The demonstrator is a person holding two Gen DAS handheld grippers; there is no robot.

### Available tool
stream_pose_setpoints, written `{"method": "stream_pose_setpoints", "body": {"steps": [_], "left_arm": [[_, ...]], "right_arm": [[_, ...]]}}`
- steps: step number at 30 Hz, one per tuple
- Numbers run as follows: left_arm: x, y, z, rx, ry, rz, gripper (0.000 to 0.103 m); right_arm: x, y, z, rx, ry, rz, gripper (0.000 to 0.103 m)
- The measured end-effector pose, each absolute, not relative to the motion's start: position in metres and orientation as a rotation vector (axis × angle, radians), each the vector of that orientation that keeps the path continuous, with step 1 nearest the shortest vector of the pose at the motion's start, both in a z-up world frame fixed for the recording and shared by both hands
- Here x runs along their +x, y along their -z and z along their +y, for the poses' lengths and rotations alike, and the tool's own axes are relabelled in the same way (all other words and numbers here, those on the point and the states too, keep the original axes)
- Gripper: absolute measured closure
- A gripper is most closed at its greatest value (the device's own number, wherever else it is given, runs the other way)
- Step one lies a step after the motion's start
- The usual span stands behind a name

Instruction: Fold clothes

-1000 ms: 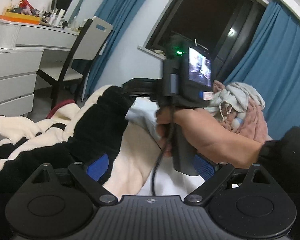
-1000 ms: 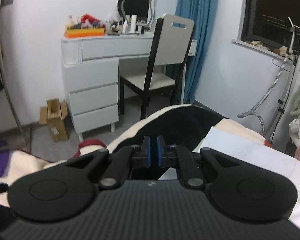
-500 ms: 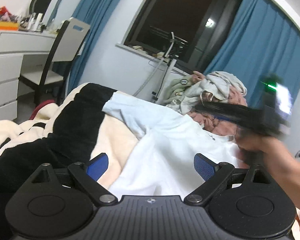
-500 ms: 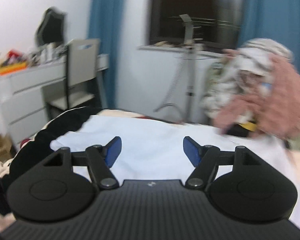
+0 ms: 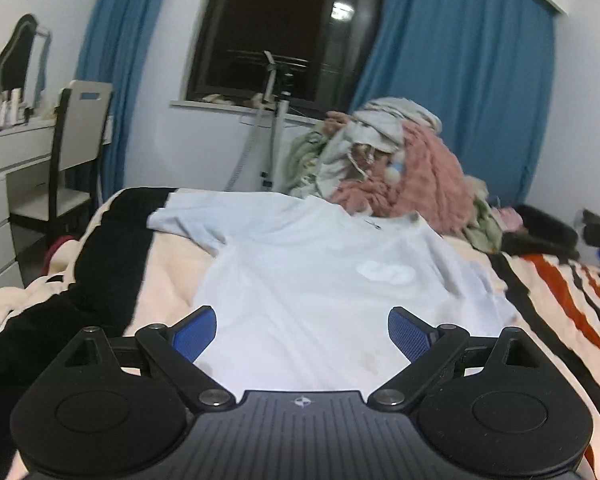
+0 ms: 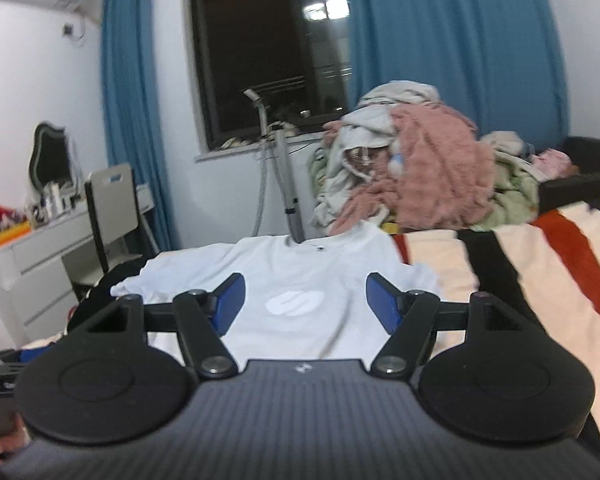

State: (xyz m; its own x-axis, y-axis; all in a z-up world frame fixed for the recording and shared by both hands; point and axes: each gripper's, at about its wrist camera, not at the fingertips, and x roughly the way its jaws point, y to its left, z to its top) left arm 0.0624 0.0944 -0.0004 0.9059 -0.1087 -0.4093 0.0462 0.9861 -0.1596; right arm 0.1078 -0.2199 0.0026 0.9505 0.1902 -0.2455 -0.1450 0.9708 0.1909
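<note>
A white T-shirt (image 5: 312, 280) lies spread flat, front up, on a bed w/ a striped blanket (image 5: 548, 292) as two hand-held tools hover at its hem end. The left tool (image 5: 302, 334) stands wide open w/ nothing between its blue pads; the right tool (image 6: 304, 302), whose jaws have just been opening, is likewise parted and empty. Neither touches the cloth.

The shirt's long axis runs straight away from both tools: hem nearest, collar (image 6: 320, 246) at the far end, just short of a heap of unfolded laundry (image 6: 412, 176). A white chest logo (image 6: 296, 302) sits mid-body. In the right wrist view the shirt is centred between the pads; in the left wrist view it lies ahead and slightly right, so both hands look about equally near the hem.

One sleeve (image 5: 188, 222) reaches out over the blanket's black band toward the bed's left edge, where a chair (image 5: 76, 152) and dresser (image 5: 4, 176) stand beyond. The other sleeve (image 6: 420, 276) lies bunched on the blanket. Open blanket on the right gives room to work; the laundry heap crowds the collar end, and the left edge of the bed is close. Folding looks not yet begun: likely next, a grip on a sleeve or side edge to bring it inward.
</note>
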Motion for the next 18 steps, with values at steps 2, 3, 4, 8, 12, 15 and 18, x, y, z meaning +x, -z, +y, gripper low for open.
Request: {"method": "stream_pose_setpoints", "body": {"steps": [2, 3, 4, 8, 12, 15, 18], "left_arm": [[0.059, 0.002, 0.083, -0.138, 0.105, 0.458, 0.009], [0.057, 0.004, 0.077, -0.132, 0.119, 0.474, 0.009], [0.055, 0.005, 0.071, -0.126, 0.133, 0.491, 0.009], [0.045, 0.018, 0.042, -0.138, 0.221, 0.592, 0.015], [0.032, 0.035, 0.006, -0.184, 0.393, 0.704, 0.025], [0.022, 0.047, -0.020, -0.195, 0.550, 0.781, 0.033], [0.013, 0.063, -0.041, -0.185, 0.631, 0.840, 0.036]], "right_arm": [[0.089, -0.003, -0.237, 0.248, -0.143, 0.268, 0.034], [0.080, -0.003, -0.246, 0.286, -0.128, 0.269, 0.033], [0.072, -0.003, -0.254, 0.325, -0.116, 0.269, 0.033], [0.046, 0.003, -0.283, 0.443, -0.072, 0.259, 0.033], [0.038, 0.009, -0.303, 0.499, -0.021, 0.256, 0.033], [0.039, 0.013, -0.310, 0.552, -0.028, 0.254, 0.033], [0.041, 0.013, -0.311, 0.563, -0.037, 0.257, 0.033]]}}
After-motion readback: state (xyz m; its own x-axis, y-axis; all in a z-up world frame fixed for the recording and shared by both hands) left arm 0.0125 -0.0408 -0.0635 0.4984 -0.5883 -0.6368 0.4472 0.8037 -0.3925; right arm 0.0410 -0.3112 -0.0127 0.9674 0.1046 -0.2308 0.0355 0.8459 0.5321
